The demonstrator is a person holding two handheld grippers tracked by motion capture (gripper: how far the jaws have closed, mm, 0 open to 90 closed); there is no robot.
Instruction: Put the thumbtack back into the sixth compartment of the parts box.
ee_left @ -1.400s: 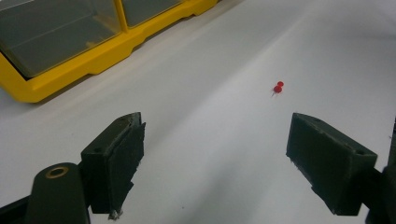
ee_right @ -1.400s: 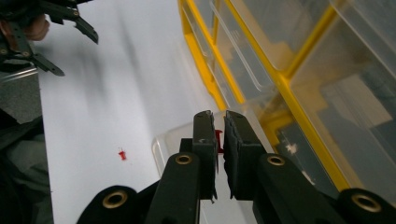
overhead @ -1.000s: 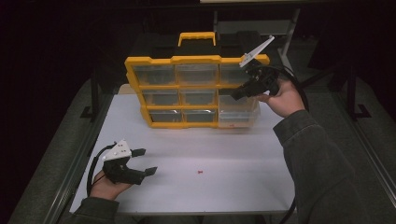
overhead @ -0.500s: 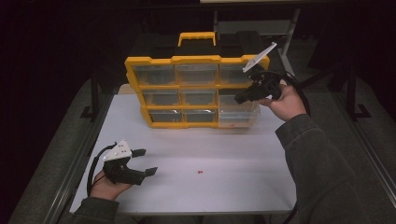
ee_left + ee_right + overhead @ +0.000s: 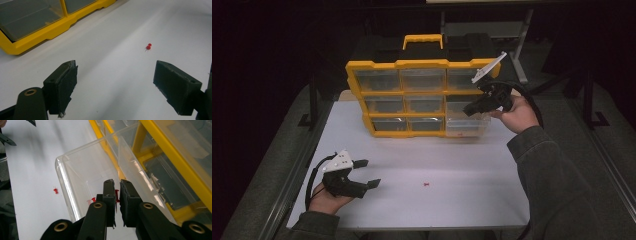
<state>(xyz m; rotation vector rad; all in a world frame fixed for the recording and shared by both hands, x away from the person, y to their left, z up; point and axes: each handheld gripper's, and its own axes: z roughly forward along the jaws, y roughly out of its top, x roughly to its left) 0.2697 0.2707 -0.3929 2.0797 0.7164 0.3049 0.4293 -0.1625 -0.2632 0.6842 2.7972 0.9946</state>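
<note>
A red push pin [image 5: 116,194] is pinched between my right gripper's [image 5: 116,182] jaws, which are shut on it. That gripper [image 5: 469,111] hangs over a clear drawer [image 5: 75,167] pulled out of the yellow organizer's [image 5: 422,64] bottom right corner. Another red pin [image 5: 93,199] shows low in the drawer by its clear front wall. A third red pin [image 5: 427,184] lies loose on the white table [image 5: 472,200]. My left gripper [image 5: 367,174] rests open at the table's near left, and the loose pin [image 5: 148,46] lies beyond its spread jaws [image 5: 115,65].
The yellow organizer [image 5: 37,37] with several clear drawers and a black handle stands upright at the back of the table. The pulled-out drawer [image 5: 467,127] juts forward over the table. Dark floor and metal frame rails surround the table.
My right gripper has sunk a little toward the open drawer, still holding the pin. The left gripper has stayed put.
</note>
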